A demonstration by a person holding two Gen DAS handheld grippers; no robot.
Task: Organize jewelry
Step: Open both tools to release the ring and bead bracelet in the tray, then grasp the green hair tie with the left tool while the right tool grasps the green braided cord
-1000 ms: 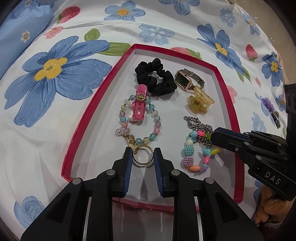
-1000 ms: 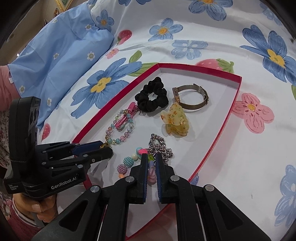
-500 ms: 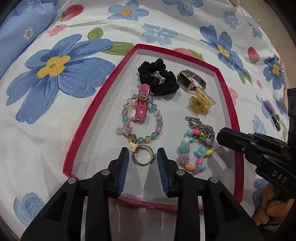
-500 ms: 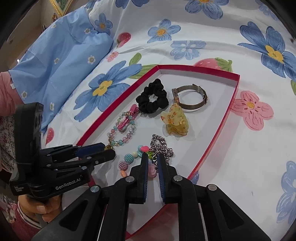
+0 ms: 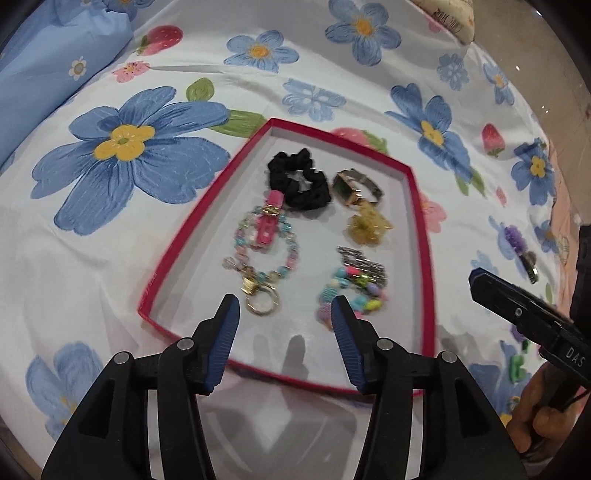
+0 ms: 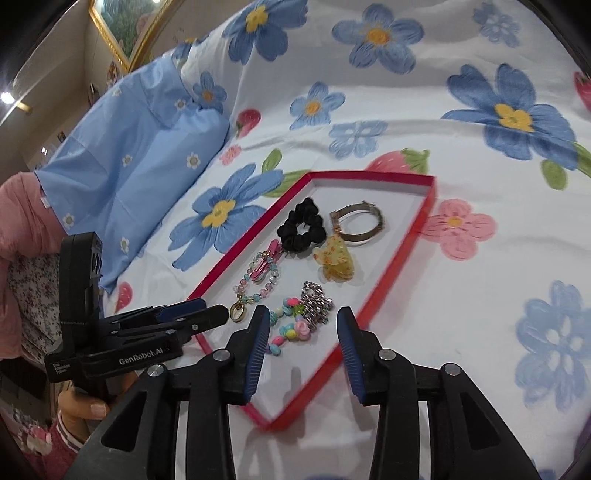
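Observation:
A red-rimmed tray [image 5: 177, 243] [image 6: 395, 266] lies on the flowered bedspread. It holds a black scrunchie [image 5: 299, 181] [image 6: 301, 227], a watch [image 5: 354, 188] [image 6: 360, 225], a yellow claw clip [image 5: 367, 225] [image 6: 334, 264], a pink clip [image 5: 267, 223] on a pastel bead bracelet [image 5: 258, 254] [image 6: 258, 280], a gold ring [image 5: 263, 303] [image 6: 237, 313], and a colourful bead bracelet with a chain [image 5: 354, 284] [image 6: 299, 317]. My left gripper [image 5: 284, 314] is open and empty above the tray's near end. My right gripper [image 6: 301, 328] is open and empty above the bead bracelet.
A blue pillow [image 6: 122, 166] lies at the left. A purple hair clip [image 5: 521, 251] and a green piece [image 5: 517, 365] lie on the bedspread right of the tray. A cushion [image 5: 450, 14] sits at the far edge.
Both grippers have opened wide and drawn back up from the tray. The gold ring and the bead bracelet now lie free in the tray.

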